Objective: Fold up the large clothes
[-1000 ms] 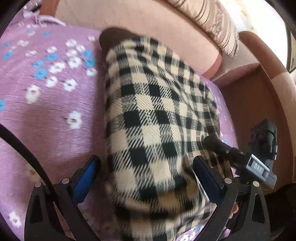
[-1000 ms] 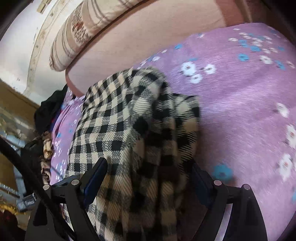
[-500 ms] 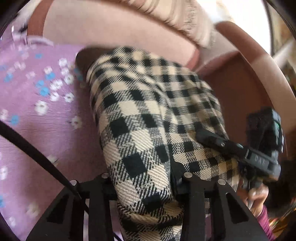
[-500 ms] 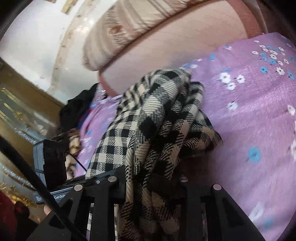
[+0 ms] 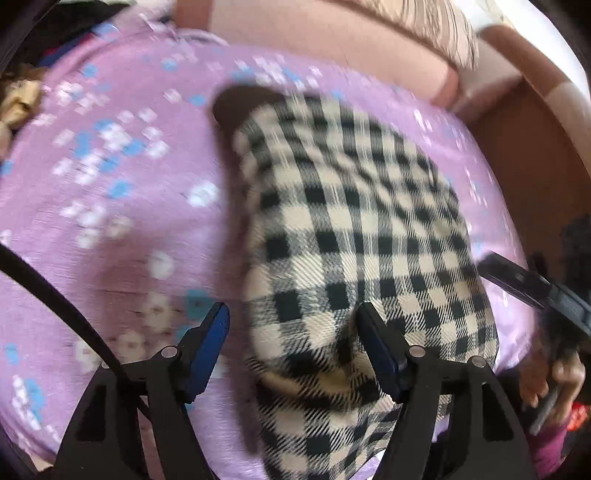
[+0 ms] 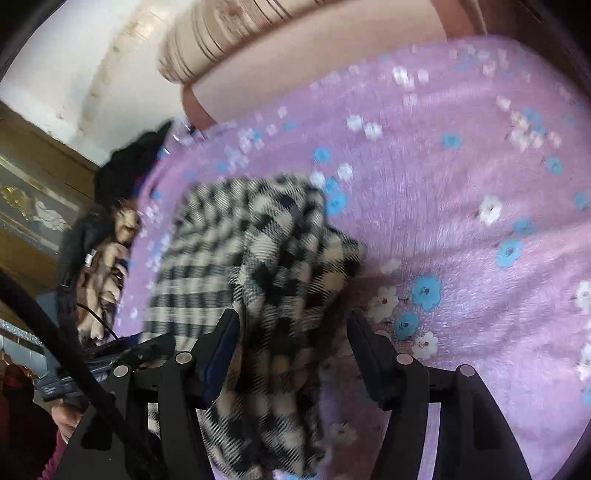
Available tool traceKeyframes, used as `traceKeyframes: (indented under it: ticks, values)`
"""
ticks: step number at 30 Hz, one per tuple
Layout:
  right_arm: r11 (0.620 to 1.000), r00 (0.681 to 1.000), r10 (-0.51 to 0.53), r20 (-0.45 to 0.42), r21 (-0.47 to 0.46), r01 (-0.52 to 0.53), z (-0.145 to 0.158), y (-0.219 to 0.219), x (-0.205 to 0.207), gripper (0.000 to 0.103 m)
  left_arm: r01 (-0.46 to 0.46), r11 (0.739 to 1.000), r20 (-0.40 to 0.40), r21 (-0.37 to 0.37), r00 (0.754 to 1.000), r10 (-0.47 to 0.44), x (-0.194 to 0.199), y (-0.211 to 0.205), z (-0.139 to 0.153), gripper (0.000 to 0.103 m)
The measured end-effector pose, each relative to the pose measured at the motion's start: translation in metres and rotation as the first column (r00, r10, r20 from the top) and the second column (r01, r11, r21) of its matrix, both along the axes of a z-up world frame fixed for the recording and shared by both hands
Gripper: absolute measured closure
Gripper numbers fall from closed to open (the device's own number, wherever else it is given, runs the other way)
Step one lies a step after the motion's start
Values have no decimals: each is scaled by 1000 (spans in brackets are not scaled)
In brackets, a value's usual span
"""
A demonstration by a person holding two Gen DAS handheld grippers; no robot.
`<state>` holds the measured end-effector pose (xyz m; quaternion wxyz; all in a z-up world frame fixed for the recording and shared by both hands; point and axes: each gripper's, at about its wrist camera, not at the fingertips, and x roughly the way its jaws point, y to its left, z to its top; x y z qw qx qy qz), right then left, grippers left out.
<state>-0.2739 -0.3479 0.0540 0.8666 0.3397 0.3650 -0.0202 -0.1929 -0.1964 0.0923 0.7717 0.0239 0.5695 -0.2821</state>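
My left claw (image 5: 291,325) is spread wide with nothing gripped, its right finger lying on the checked garment (image 5: 354,236) and its left finger over bare cover. My right claw (image 6: 291,332) is just as wide, with a bunched fold of the same garment (image 6: 266,258) heaped loosely between its fingers but not pinched. The garment, black and cream, lies folded into a long strip on the purple flowered cover (image 5: 110,206) of a sofa seat. A dark brown lining or collar shows at its far end; I cannot tell which. Beyond it runs the pink sofa back (image 5: 332,40) with a striped cushion (image 6: 236,33) on top, and a brown armrest (image 5: 532,147) closes the right side. From the right wrist, a dark heap of other clothes (image 6: 107,236) sits at the seat's far left, too blurred to sort. Near edges of the garment are cut off by my claw frames.
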Motion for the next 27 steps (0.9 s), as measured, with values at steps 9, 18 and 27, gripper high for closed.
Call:
traceKeyframes:
  ticks: [9,18,27]
  values:
    - [944,980,197,-14,-268,-193,16,77,12,44,-59,996,133,61,990,50,-22,6,-3,19]
    - [912,975,180,-129,-350,-214,-24,86,2,43,-68,995,183,77,982,53,-31,0,-30,10]
    - [937,991,129,-43,-321,-136,-2,87,-24,43,-76,993,204,87,977,57,-34,-3,-25,10]
